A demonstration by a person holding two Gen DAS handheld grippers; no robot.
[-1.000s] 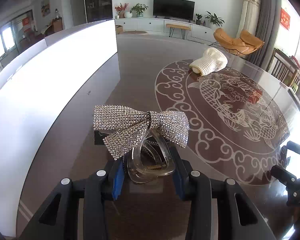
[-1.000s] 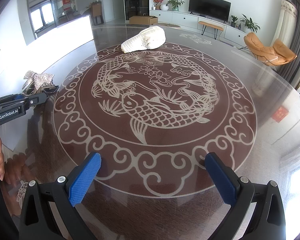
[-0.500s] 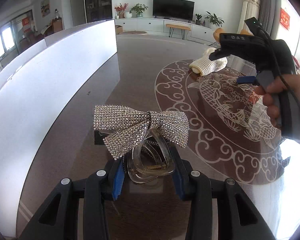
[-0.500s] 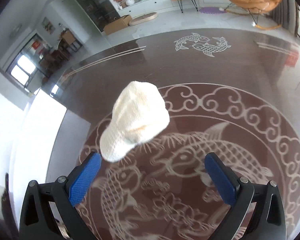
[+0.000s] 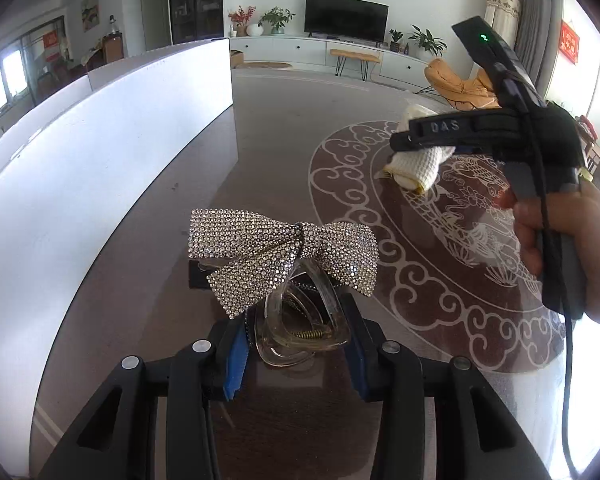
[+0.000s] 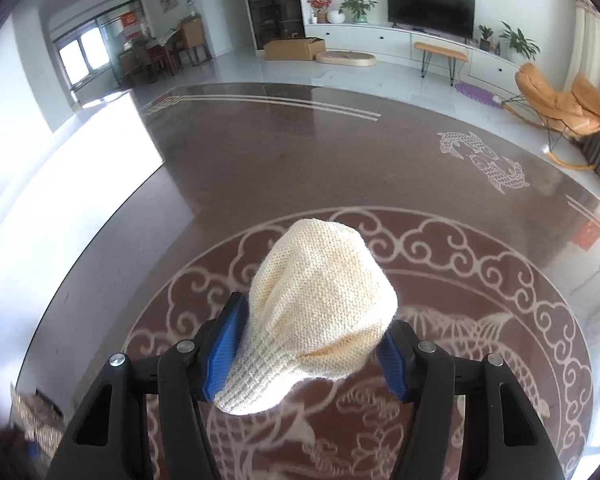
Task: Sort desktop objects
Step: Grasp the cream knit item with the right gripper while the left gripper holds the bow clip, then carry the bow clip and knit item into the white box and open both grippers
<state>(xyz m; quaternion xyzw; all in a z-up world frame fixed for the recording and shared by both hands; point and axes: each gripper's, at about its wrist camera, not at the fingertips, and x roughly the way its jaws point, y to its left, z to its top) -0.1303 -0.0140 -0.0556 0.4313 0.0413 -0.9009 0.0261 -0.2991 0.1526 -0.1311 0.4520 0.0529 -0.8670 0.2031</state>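
My left gripper (image 5: 296,344) is shut on a clear claw hair clip topped with a rhinestone bow (image 5: 284,252), held just above the dark table (image 5: 284,140). In the right wrist view a cream knitted hat (image 6: 324,292) lies on the table's fish medallion, between the blue pads of my right gripper (image 6: 308,344). Those jaws are closing, and both pads touch the hat's sides near its ribbed brim. From the left wrist view the hat (image 5: 418,166) is partly hidden behind the right gripper's black body, which a hand (image 5: 572,248) holds.
A tall white panel (image 5: 100,160) runs along the table's left side. The glossy table carries a round fish pattern (image 6: 480,320) and ends at a far edge (image 6: 340,92). Beyond it are a living room floor, a TV unit and an orange chair (image 6: 568,100).
My right gripper travelled across the table to the knitted hat and its jaws came in from wide open onto the hat's sides. The left gripper and hair clip stayed still.
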